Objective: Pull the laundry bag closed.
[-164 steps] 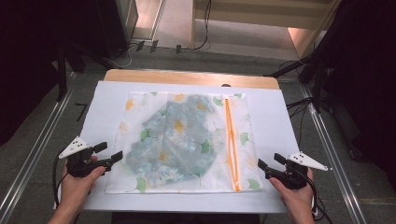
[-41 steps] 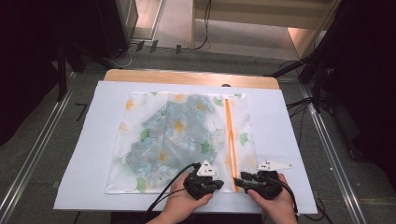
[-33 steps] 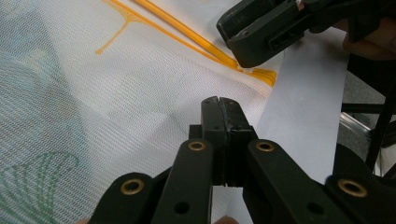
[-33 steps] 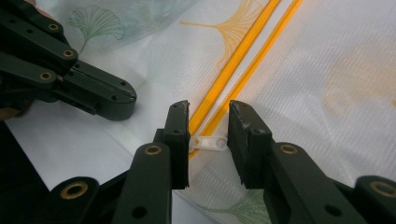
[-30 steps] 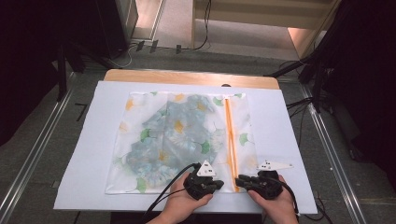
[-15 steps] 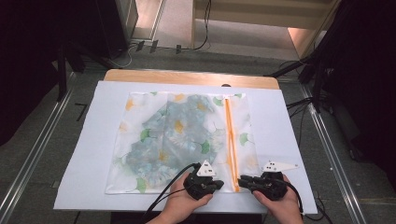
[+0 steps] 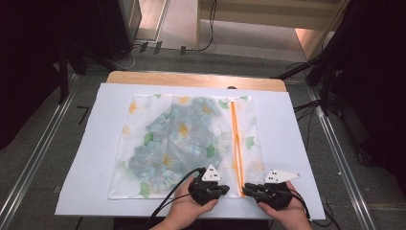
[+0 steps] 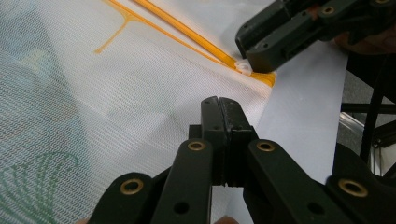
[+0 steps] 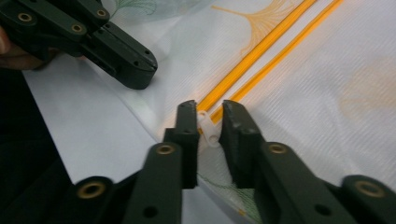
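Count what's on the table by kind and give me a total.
Mesh bag: 1
Orange zipper: 1
White zipper pull: 1
White sheet: 1
Grippers: 2, left and right
Total: 6

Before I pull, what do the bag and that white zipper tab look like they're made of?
Bag: fine white mesh fabric, probably synthetic; an even woven grid shows and the printed cloth inside shows through. Zipper tab: likely plastic, pale, smooth, slightly translucent. Zipper: orange, matte, seemingly plastic or fabric tape.
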The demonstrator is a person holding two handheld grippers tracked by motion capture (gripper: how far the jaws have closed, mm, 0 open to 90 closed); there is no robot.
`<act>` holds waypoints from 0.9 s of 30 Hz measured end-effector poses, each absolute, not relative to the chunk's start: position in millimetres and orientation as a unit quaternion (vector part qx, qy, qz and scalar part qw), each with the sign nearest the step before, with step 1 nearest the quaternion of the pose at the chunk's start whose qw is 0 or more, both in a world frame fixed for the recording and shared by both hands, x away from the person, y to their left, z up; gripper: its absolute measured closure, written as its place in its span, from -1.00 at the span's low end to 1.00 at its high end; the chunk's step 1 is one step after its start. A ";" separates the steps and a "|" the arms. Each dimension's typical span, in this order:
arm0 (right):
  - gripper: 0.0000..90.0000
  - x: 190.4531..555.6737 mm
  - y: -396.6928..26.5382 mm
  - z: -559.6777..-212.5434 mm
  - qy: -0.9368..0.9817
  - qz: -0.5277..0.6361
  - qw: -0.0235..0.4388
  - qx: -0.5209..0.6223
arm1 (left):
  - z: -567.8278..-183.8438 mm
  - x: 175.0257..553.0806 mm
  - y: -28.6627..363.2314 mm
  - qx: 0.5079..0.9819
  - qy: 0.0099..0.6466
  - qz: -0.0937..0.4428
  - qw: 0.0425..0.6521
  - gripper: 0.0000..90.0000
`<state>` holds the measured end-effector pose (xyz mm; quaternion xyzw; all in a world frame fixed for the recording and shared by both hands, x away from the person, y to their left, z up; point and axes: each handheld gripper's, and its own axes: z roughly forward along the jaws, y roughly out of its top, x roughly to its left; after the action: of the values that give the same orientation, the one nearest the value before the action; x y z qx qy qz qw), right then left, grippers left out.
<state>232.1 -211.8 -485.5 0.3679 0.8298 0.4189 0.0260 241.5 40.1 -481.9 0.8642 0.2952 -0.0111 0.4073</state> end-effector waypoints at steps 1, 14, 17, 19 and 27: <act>0.88 232.6 -211.1 -484.0 0.832 0.411 0.027 0.372 | -481.9 241.5 40.1 0.864 0.295 -0.011 0.407 1.00; 1.00 229.6 -212.0 -473.3 0.820 0.435 0.036 0.371 | -481.7 241.1 39.8 0.865 0.295 -0.009 0.407 1.00; 1.00 230.3 -211.9 -474.1 0.820 0.431 0.032 0.377 | -481.9 241.2 39.9 0.864 0.295 -0.010 0.408 1.00; 1.00 230.8 -212.3 -474.7 0.818 0.430 0.033 0.381 | -481.9 241.2 39.9 0.864 0.295 -0.010 0.408 1.00; 0.79 237.2 -205.8 -475.3 0.770 0.427 0.014 0.474 | -481.9 241.1 39.8 0.864 0.295 -0.009 0.408 1.00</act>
<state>237.2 -205.8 -475.3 0.4740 0.7700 0.4269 0.0138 241.1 39.8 -481.9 0.8642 0.2948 -0.0091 0.4077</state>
